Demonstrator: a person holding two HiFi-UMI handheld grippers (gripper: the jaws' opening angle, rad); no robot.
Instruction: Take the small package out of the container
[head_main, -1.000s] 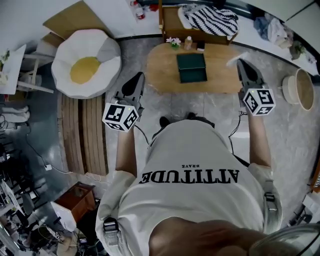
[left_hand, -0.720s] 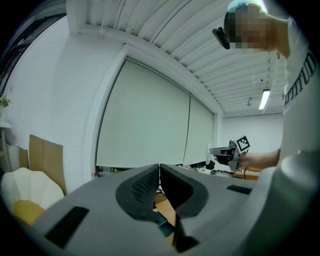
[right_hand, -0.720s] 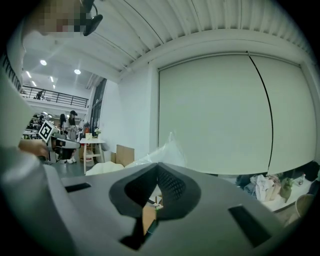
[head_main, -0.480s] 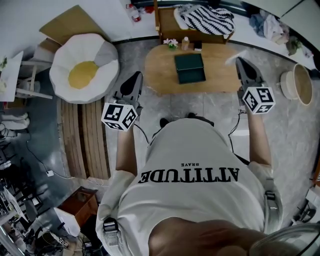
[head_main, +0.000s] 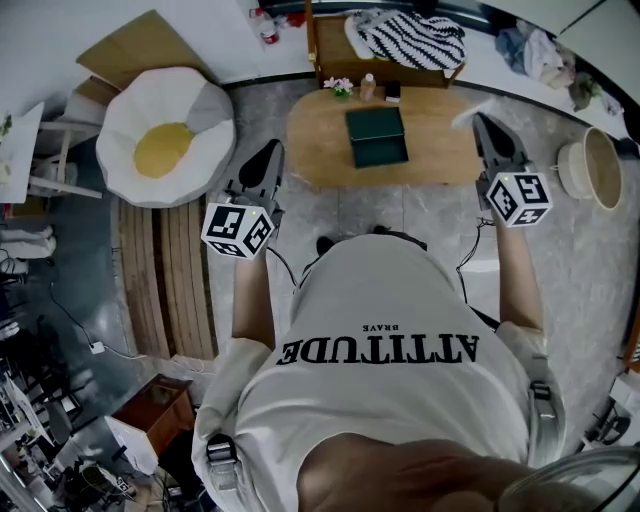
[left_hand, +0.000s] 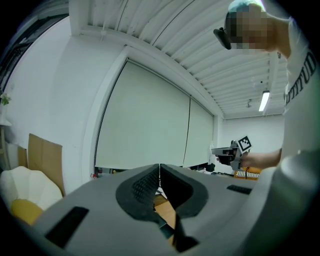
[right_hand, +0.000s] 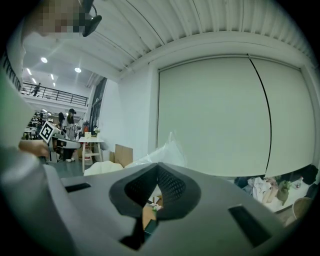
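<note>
The small package (right_hand: 167, 150), a white crinkled plastic pouch, is pinched at the tips of the right gripper (right_hand: 158, 168), whose jaws are clenched on it. In the head view it shows at the right end of the oval wooden table (head_main: 320, 150), well apart from the dark green container (head_main: 377, 136) that sits at the middle of the table. The left gripper (left_hand: 159, 168) is held level off the table's left end with its jaws pressed together and nothing between them.
</note>
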